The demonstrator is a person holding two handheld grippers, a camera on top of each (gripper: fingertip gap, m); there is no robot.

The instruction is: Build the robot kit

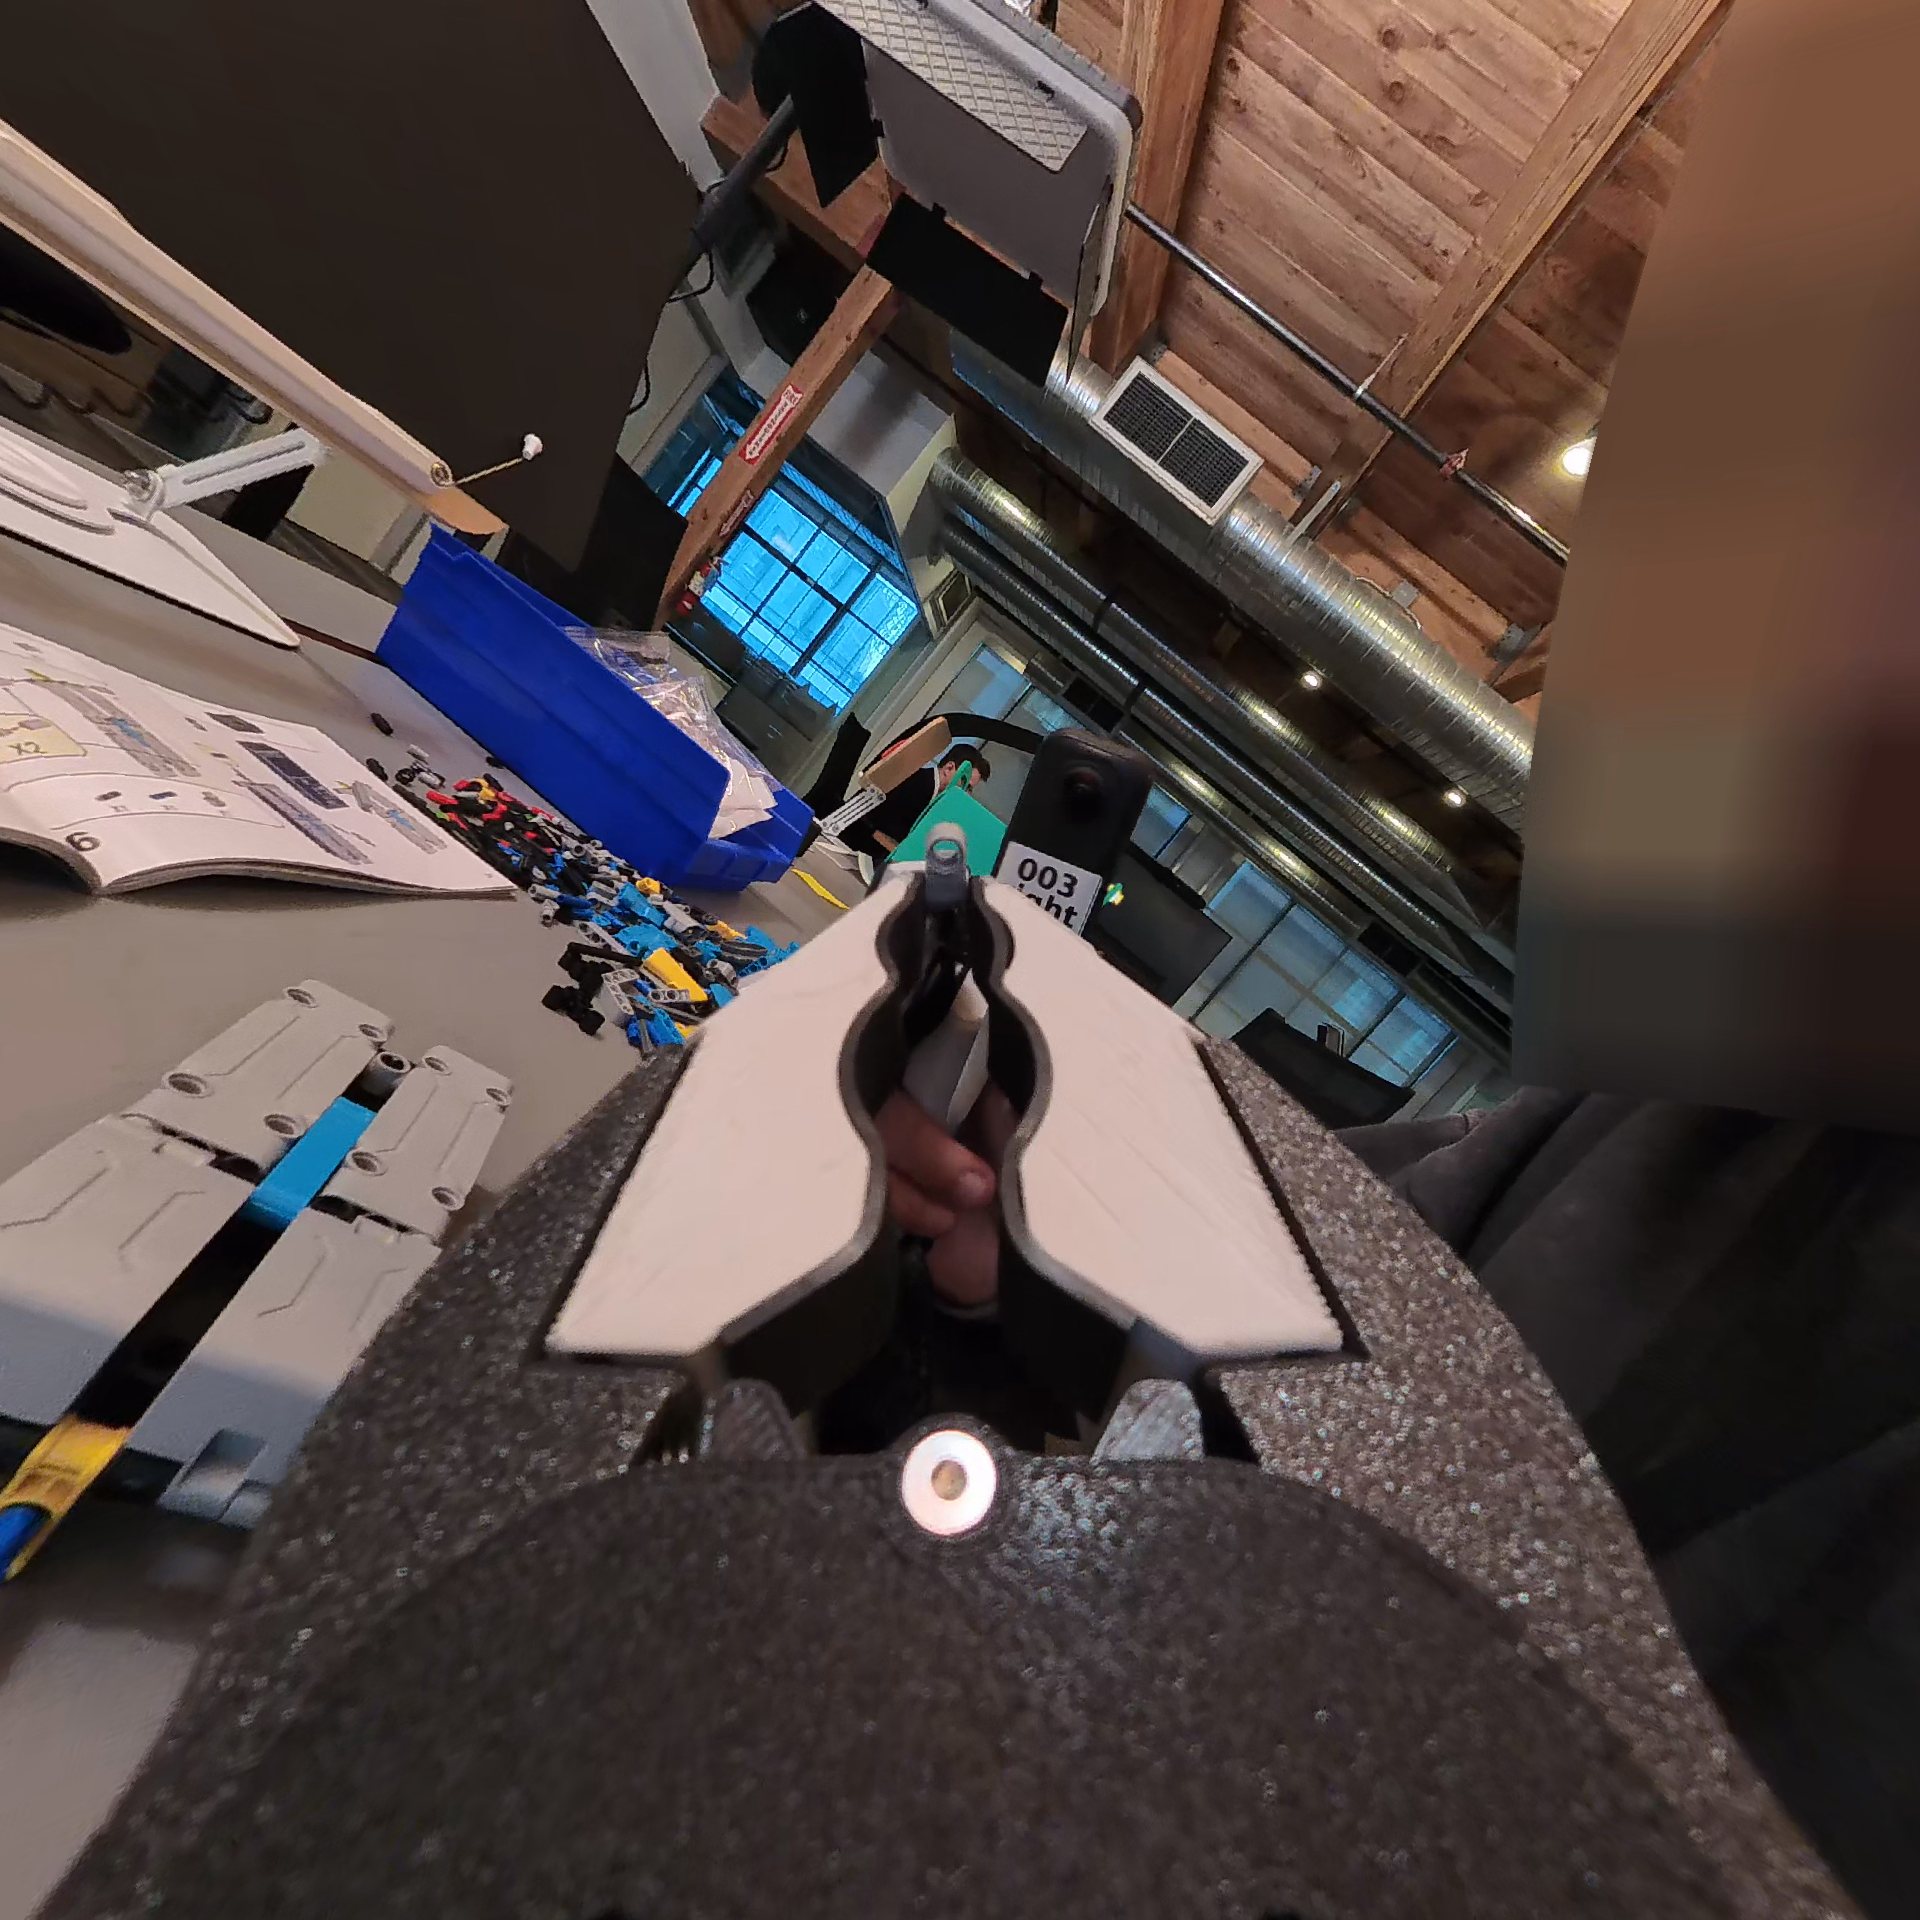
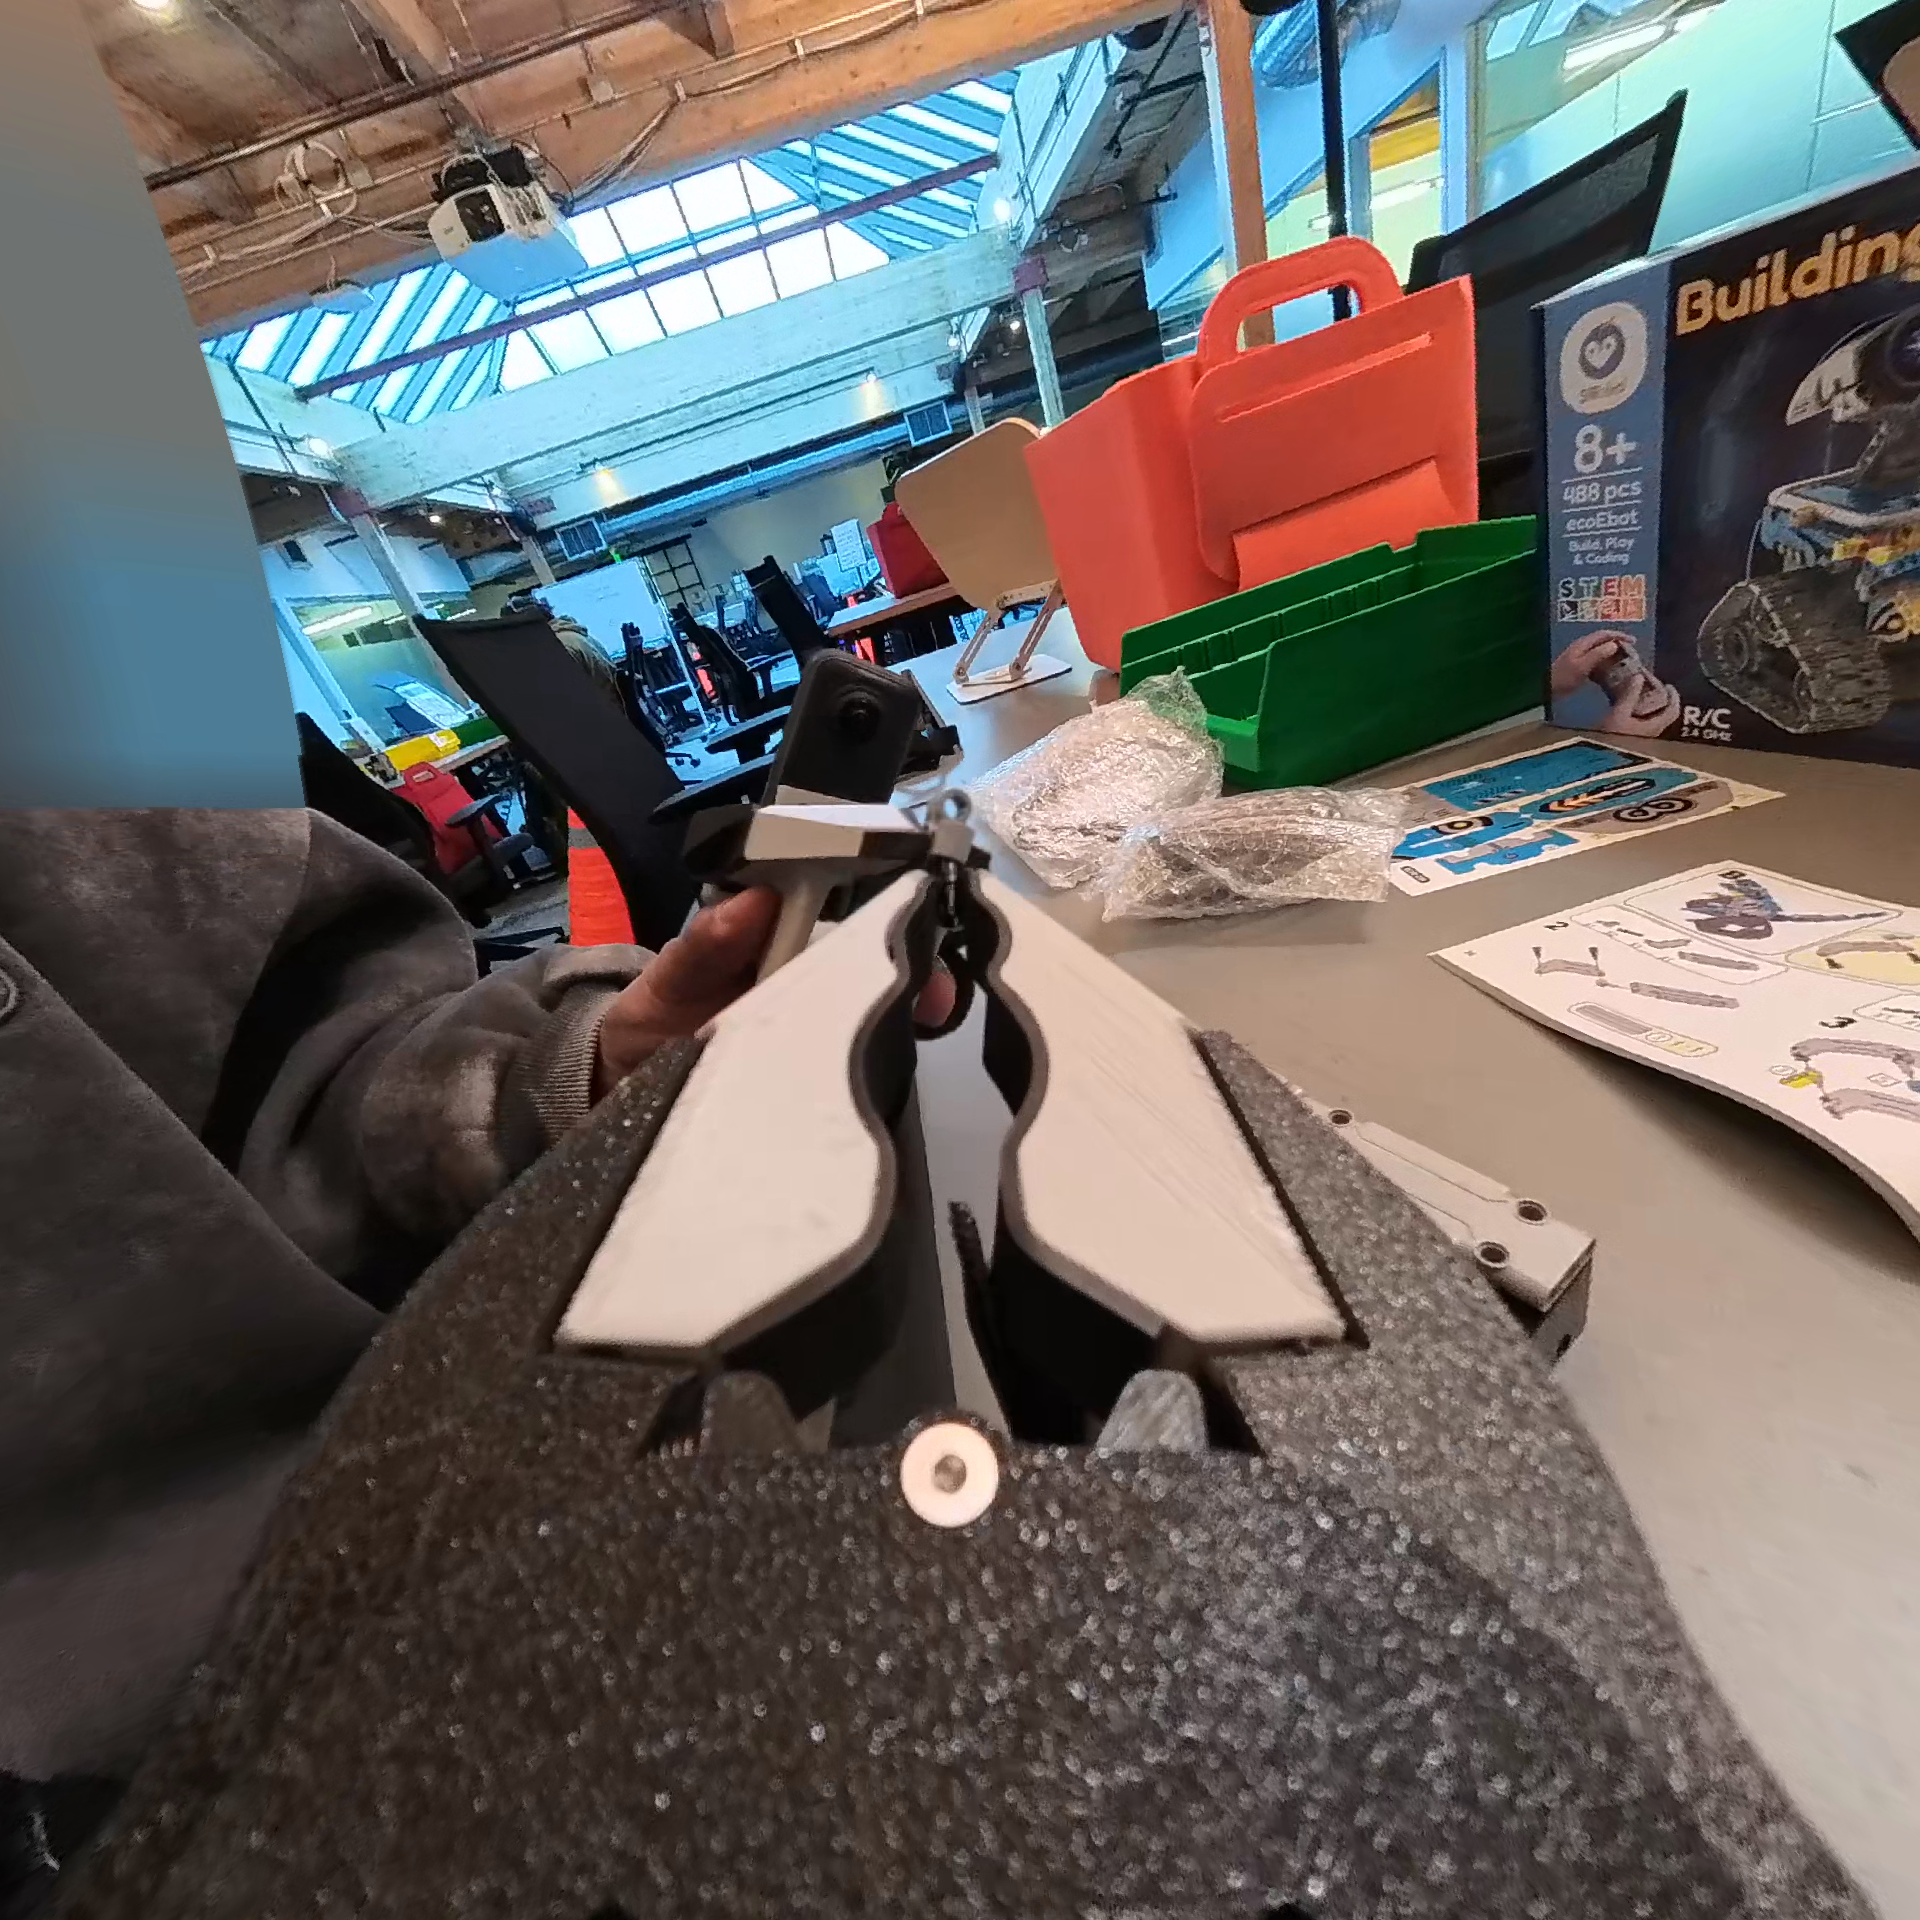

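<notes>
Claws both narrow: left claw and right claw meet tip to tip, each pinched on one small grey-and-black part, held above tabletop; parts pile, booklet and grey panels lie below.

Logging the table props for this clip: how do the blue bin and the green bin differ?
The blue bin has clear plastic bags sticking out of it; nothing shows above the rim of the green bin. Loose small building pieces lie in a heap right beside the blue bin, while crumpled bubble wrap bundles lie beside the green bin. An orange container stands behind the green bin. Both are long, ridged plastic bins on the grey table.
</notes>
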